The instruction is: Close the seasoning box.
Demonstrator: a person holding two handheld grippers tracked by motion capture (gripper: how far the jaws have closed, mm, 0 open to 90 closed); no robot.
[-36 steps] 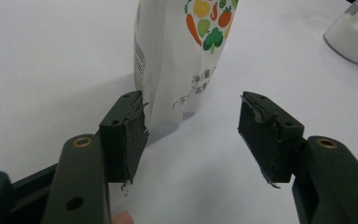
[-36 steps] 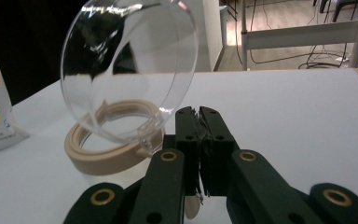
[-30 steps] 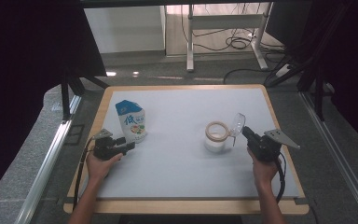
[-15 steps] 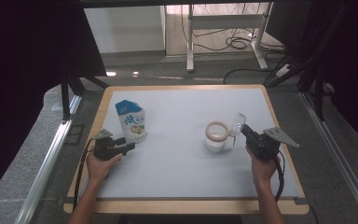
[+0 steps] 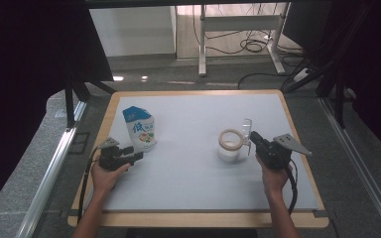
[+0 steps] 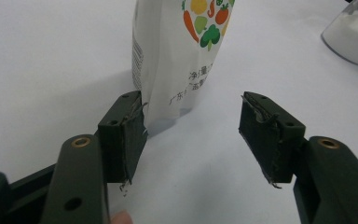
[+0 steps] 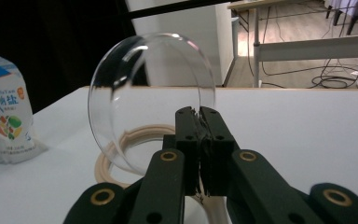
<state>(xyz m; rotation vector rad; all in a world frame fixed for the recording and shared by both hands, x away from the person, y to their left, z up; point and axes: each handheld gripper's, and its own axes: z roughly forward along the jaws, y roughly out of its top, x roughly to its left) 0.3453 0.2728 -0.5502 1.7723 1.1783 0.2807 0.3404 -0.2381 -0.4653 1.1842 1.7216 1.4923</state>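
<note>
A white salt bag (image 5: 140, 130) with a blue top stands upright at the left of the table (image 5: 188, 188). My left gripper (image 5: 138, 157) lies just in front of it. In the left gripper view the jaws are open (image 6: 191, 128), with the bag's lower corner (image 6: 182, 51) close behind the left jaw. A glass jar (image 5: 230, 144) with a pale wooden rim holds white powder. My right gripper (image 5: 252, 139) is shut on the edge of a clear round lid (image 5: 247, 130), held upright just right of the jar. The lid (image 7: 149, 88) stands on edge above the closed jaws (image 7: 200, 119), with the jar rim (image 7: 121, 144) behind.
The white mat lies in a wooden-edged table frame (image 5: 287, 109). A metal rail (image 5: 54, 163) runs along the left side. A desk frame and cables (image 5: 248, 44) lie on the floor beyond the far edge. The jar (image 6: 352, 37) appears at the top right of the left gripper view.
My right gripper has shifted the lid slightly left, closer to the jar. The left gripper and bag have not moved.
</note>
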